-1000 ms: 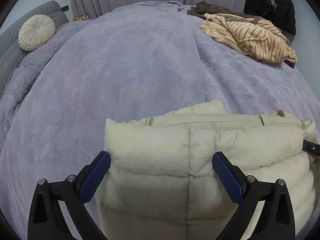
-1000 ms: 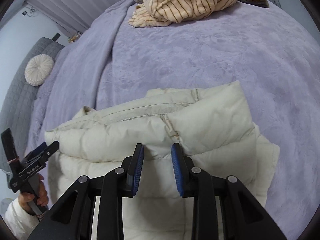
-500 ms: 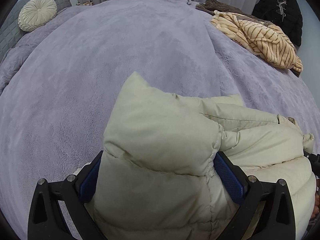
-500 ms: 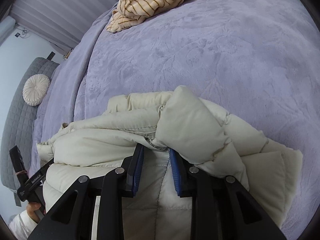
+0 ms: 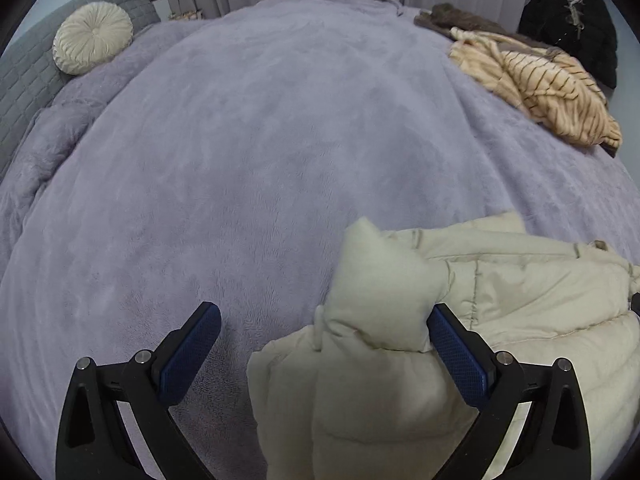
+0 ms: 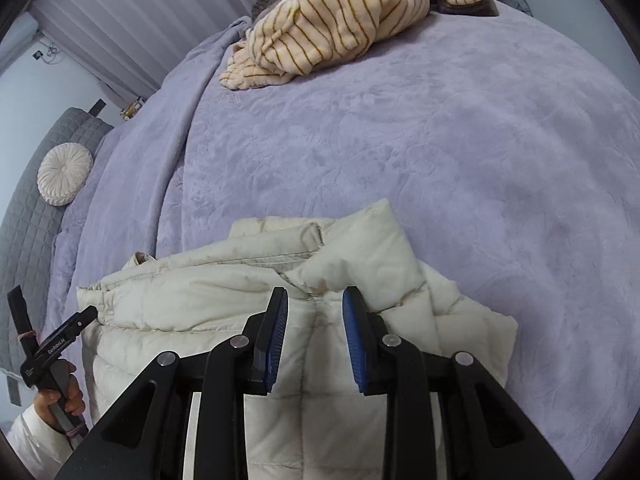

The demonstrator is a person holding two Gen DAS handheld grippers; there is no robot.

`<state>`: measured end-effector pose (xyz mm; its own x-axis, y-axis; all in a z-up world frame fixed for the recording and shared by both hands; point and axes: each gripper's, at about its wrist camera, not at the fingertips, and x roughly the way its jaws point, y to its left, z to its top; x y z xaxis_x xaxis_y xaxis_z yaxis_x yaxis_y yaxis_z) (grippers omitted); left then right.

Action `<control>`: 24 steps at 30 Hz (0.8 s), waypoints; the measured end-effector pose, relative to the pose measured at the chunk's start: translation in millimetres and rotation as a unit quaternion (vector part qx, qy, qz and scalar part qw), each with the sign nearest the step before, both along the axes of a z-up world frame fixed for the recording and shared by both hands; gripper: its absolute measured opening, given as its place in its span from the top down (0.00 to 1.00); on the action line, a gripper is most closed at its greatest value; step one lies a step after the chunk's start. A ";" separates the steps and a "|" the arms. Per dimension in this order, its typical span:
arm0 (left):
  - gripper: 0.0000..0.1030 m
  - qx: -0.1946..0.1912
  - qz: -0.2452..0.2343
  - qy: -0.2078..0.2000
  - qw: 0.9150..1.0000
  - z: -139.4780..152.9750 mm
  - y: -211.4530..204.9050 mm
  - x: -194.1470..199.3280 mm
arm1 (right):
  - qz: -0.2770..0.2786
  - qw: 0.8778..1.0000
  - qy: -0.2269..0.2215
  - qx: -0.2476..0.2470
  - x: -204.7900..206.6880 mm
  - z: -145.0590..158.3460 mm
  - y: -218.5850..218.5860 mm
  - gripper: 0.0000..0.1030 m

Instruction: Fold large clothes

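Both tongs stood open: your left gripper (image 5: 324, 344) wide, one pad touching the puffer jacket (image 5: 460, 320), your right gripper (image 6: 315, 334) narrowly parted, holding nothing, presumably letting the fold settle.

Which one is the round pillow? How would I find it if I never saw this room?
Start at the big purple bed and go up to the grey quilted headboard at its far left corner. The pillow leans there. It is the only round thing, cream with pleats running to a button in the middle, not a loose heap like the striped clothes on the other side.
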<state>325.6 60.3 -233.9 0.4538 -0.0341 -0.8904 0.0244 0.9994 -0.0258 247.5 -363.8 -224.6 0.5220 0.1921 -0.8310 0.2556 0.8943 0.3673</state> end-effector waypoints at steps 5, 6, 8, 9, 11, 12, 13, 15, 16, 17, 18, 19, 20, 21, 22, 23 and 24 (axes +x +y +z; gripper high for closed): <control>0.00 -0.011 0.004 0.006 1.000 -22.5 1.9 -3.1 | -0.032 0.999 0.026 0.036 3.1 -40.3 -11.9 0.73; 0.00 -0.008 0.000 0.005 1.000 -24.5 1.0 -3.9 | -0.027 0.999 0.028 0.033 5.0 -45.0 -9.6 0.73; 0.00 -0.005 -0.004 0.006 1.000 -27.2 0.4 -4.8 | -0.017 0.999 0.026 0.021 7.5 -48.9 -5.9 0.73; 0.00 -0.005 -0.004 0.007 1.000 -27.3 1.0 -4.5 | -0.017 0.999 0.027 0.023 7.6 -50.2 -5.8 0.73; 0.00 0.001 -0.002 0.009 1.000 -23.6 0.4 -6.0 | -0.021 0.999 0.028 0.033 7.3 -50.8 -8.6 0.73; 0.00 0.004 0.001 0.010 1.000 -17.9 1.4 -7.3 | -0.022 0.999 0.030 0.035 7.3 -49.6 -8.9 0.73; 0.00 0.005 0.007 0.007 1.000 -9.8 3.3 -8.9 | -0.024 0.999 0.034 0.035 7.5 -46.3 -9.3 0.72; 0.00 -0.006 0.013 -0.009 1.000 10.7 8.2 -12.7 | -0.031 0.998 0.037 0.029 3.2 -33.2 -8.2 0.70; 0.00 -0.004 0.016 -0.019 1.000 21.3 12.4 -17.2 | -0.032 0.999 0.032 0.025 -0.3 -23.9 -7.5 0.69; 0.00 0.006 0.021 -0.024 0.999 29.8 16.6 -21.8 | -0.031 0.999 0.024 0.022 -4.6 -14.2 -6.0 0.69; 0.00 0.016 0.026 -0.024 0.999 36.4 20.2 -27.0 | -0.028 0.999 0.016 0.020 -9.7 -4.3 -4.8 0.69; 0.00 0.019 0.028 -0.020 0.999 40.2 22.8 -31.8 | -0.024 1.000 0.011 0.016 -17.0 4.6 -3.6 0.69; 0.00 0.014 0.026 -0.009 1.000 41.9 25.6 -38.2 | -0.022 1.000 0.011 0.010 -25.1 11.8 -2.1 0.69; 0.00 0.007 0.020 0.000 1.000 42.2 27.1 -45.6 | -0.020 1.000 0.013 0.007 -33.8 17.1 -0.6 0.69; 0.00 0.009 0.012 0.006 1.000 41.2 26.1 -54.2 | -0.016 1.000 0.016 0.009 -42.7 20.5 1.0 0.69; 0.00 0.023 0.004 0.010 1.000 38.4 23.5 -62.3 | -0.013 1.000 0.020 0.011 -51.0 23.1 3.3 0.69; 0.00 0.044 -0.003 0.015 0.999 33.1 20.0 -68.4 | -0.009 1.000 0.026 0.009 -59.4 24.1 5.9 0.69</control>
<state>257.2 80.3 -200.7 0.4264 0.0429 -0.9035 0.0311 0.9976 0.0621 188.1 -357.9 -200.5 0.4826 0.1973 -0.8534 0.2910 0.8828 0.3687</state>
